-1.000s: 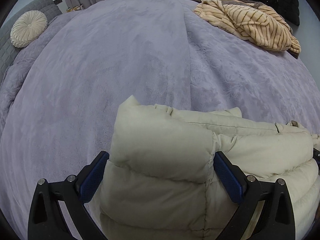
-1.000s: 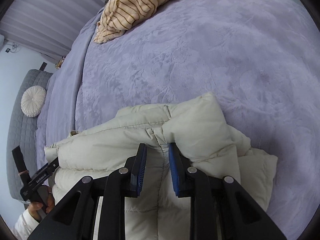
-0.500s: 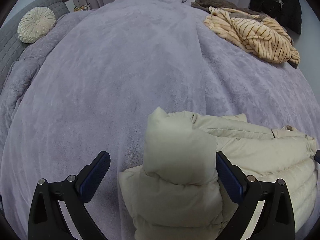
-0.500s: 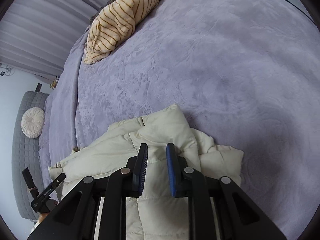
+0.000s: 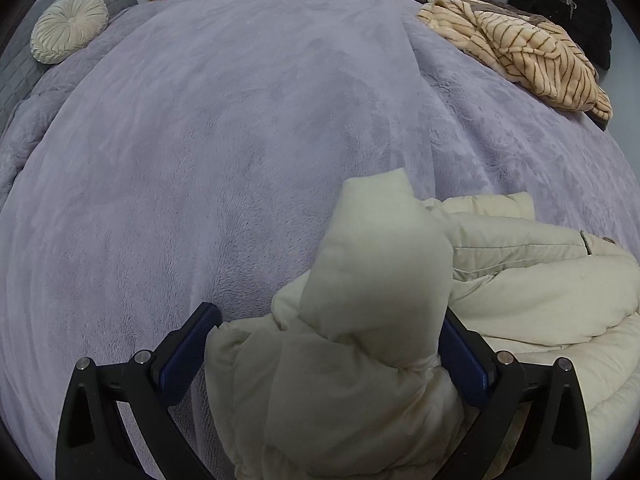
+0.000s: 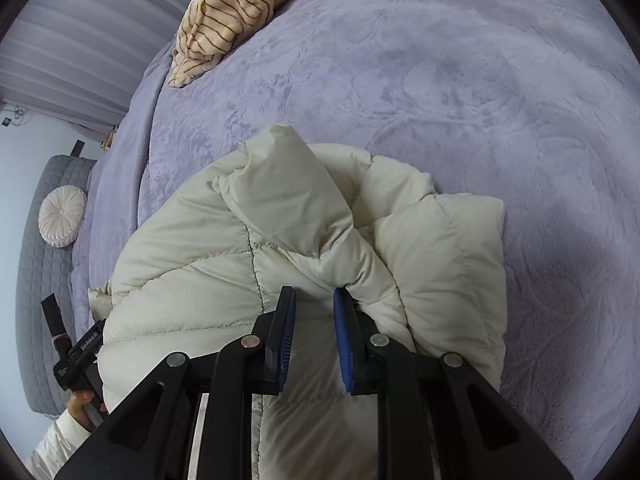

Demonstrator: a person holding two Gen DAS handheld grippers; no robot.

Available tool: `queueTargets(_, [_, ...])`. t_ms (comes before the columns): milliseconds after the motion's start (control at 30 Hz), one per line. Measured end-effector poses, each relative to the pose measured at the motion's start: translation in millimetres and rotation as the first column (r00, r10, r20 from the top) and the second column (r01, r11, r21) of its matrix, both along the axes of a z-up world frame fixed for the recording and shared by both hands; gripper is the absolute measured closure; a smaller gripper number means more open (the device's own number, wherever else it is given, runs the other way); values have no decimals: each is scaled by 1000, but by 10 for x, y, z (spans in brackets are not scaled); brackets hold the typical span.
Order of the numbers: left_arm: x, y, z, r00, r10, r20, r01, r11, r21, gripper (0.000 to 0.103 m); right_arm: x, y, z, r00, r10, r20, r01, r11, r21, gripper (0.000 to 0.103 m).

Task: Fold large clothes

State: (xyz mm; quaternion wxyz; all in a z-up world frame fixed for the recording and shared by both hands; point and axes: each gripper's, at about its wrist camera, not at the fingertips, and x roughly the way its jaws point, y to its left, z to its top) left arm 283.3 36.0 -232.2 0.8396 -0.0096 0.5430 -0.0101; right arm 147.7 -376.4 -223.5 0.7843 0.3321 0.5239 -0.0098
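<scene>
From the left wrist view, the puffy cream coat [image 5: 500, 280] lies on the purple bed [image 5: 200, 160], near the close edge. The left tongs [image 5: 324, 356] are spread wide. A fat bunched part of the coat sits between them. The right pad touches the cloth, but the left pad looks just clear of it, so I think nothing is squeezed here. One padded flap stands up tall between the pads and points away toward the far side of the bed. The rest of the coat stretches off to the right, so its long way runs side to side in this view. A striped top [image 5: 520, 48] and a round pillow [image 5: 68, 26] are far off.

From the right wrist view, the right tongs [image 6: 314, 320] are almost pressed together and pinch a thin ridge of the coat [image 6: 180, 260]. The coat is folded into a thick lump on the bed [image 6: 480, 100]. Its long way runs from the tongs toward the left, where the other tool and a hand [image 6: 80, 402] show.

I think this coat is light and very soft. It is squashy and will puff back up when let go. The smooth shell looks slippery. A good place to hold is a stitched seam or an edge, where the cloth is thin, not the fat puffy middle
</scene>
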Motion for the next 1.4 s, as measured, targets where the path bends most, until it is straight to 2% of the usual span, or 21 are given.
queueTargets(300, [4, 18, -97, 1000, 1, -2, -1, 1000, -25, 0, -22, -44, -72, 1000, -5, 4, 5, 1000, 9, 83])
queueTargets(500, [29, 85, -16, 1000, -8, -24, 7, 999, -47, 0, -45, -46, -19, 1000, 4, -12, -4, 1000, -13, 83])
queueTargets(667, [22, 233, 255, 1000, -12, -1, 12, 999, -36, 0, -26, -79, 67, 999, 2, -41, -4, 999, -45, 82])
queueTargets(833, [-40, 468, 723, 998, 13, 63, -12, 1000, -19, 0, 7, -50, 204, 997, 14, -80, -22, 995, -95, 80])
queueTargets(867, [-60, 511, 821, 997, 18, 74, -17, 1000, -14, 0, 13, -42, 236, 996, 17, -85, -26, 994, -105, 79])
queueTargets(900, [-106, 559, 912, 996, 22, 83, -21, 1000, -5, 0, 13, -39, 274, 996, 18, -87, -27, 993, -111, 73])
queueTargets(1000, [-318, 659, 1058, 996, 11, 83, -13, 1000, 16, 0, -11, -8, 448, 997, 11, -79, -20, 992, -121, 50])
queueTargets(1100, [-500, 644, 972, 999, 1, 51, -1, 1000, 2, 0, -89, 85, 679, 998, 19, -55, -26, 989, -143, 48])
queueTargets(1200, [-534, 544, 670, 1000, 22, -8, -21, 998, 51, 0, -199, 269, 809, 997, 59, -49, -66, 986, -153, 48])
queueTargets(1300, [-499, 557, 369, 995, 75, -64, -69, 994, 90, 0, -270, 457, 714, 991, 94, -93, -109, 978, -178, 48])
queueTargets(1400, [-532, 601, 359, 993, 95, -75, -90, 993, 71, 0, -332, 495, 536, 986, 78, -147, -108, 973, -205, 48])
